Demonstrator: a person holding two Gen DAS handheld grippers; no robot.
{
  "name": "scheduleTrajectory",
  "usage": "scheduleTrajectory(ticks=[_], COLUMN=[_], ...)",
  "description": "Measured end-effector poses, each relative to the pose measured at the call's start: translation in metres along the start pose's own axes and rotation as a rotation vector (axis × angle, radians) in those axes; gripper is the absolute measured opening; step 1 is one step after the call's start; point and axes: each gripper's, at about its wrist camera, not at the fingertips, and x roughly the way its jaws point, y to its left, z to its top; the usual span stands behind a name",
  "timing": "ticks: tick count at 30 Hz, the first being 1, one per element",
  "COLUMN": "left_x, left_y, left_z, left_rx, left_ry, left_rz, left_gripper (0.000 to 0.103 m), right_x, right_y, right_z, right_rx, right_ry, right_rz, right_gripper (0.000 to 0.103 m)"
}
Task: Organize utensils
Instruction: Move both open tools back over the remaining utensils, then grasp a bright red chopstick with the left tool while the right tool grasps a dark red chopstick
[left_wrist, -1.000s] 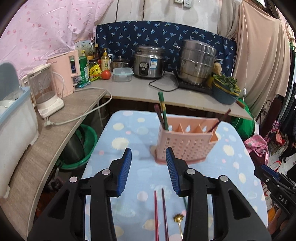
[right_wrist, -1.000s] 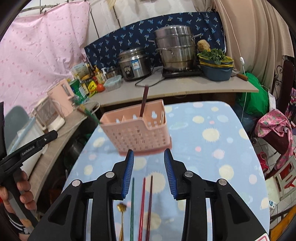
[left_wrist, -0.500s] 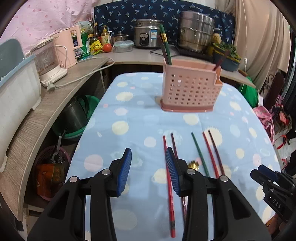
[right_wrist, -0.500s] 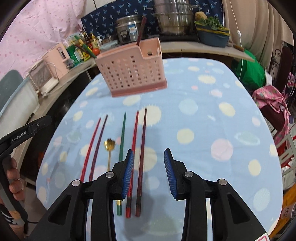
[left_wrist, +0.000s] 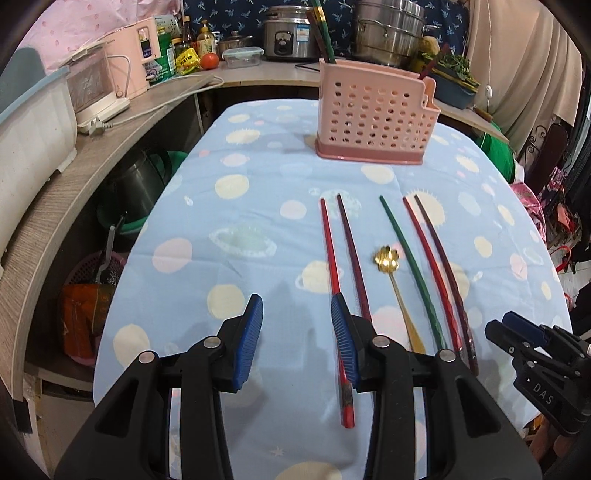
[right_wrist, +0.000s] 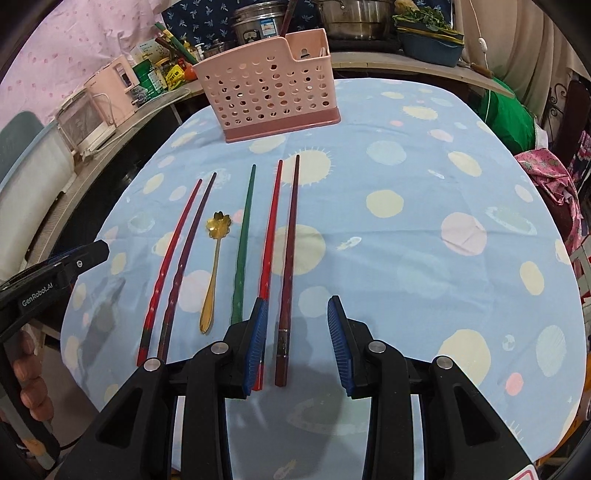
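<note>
A pink perforated utensil holder (left_wrist: 373, 118) (right_wrist: 271, 86) stands at the far side of the table, with a few chopsticks upright in it. Several chopsticks lie side by side on the blue cloth: a red one (left_wrist: 332, 266) (right_wrist: 173, 254), a dark one (left_wrist: 352, 254) (right_wrist: 190, 251), a green one (left_wrist: 410, 266) (right_wrist: 243, 236), another red one (right_wrist: 269, 236) and another dark one (right_wrist: 290, 251). A gold spoon (left_wrist: 395, 284) (right_wrist: 214, 262) lies among them. My left gripper (left_wrist: 296, 317) is open and empty above the near cloth. My right gripper (right_wrist: 295, 317) is open and empty, over the rightmost dark chopstick's near end.
A wooden counter (left_wrist: 74, 177) curves along the left with a pink kettle (left_wrist: 136, 55), a white appliance (left_wrist: 96, 88) and bottles. Pots and a rice cooker (left_wrist: 288, 37) stand behind the holder. The table's near edge is close below both grippers.
Both grippers have pulled back from the holder and tilted down towards the table. The chopsticks and spoon now lie spread in front of them. Jaws stay open.
</note>
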Motion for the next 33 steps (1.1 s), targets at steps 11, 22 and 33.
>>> scheduleTrajectory(ticks=[11,22,33], left_x=[0.011,0.017,0.025], left_y=[-0.006,-0.011,-0.016], left_z=[-0.022,-0.034,-0.044], left_rx=[0.016,0.029,0.036], left_ry=[0.065,0.103,0.144], left_rz=[-0.026,-0.035,-0.058], left_gripper=[0.037,0.045,0.046], right_x=[0.011,0.018,0.02], right_y=[0.001,0.002,0.003], right_z=[-0.012,-0.017,-0.019], right_rx=[-0.002,-0.004,-0.011], right_ry=[0.045,0.059,0.063], right_rz=[-0.004,0.005,-0.003], right_gripper=[0.032,0.018,0.01])
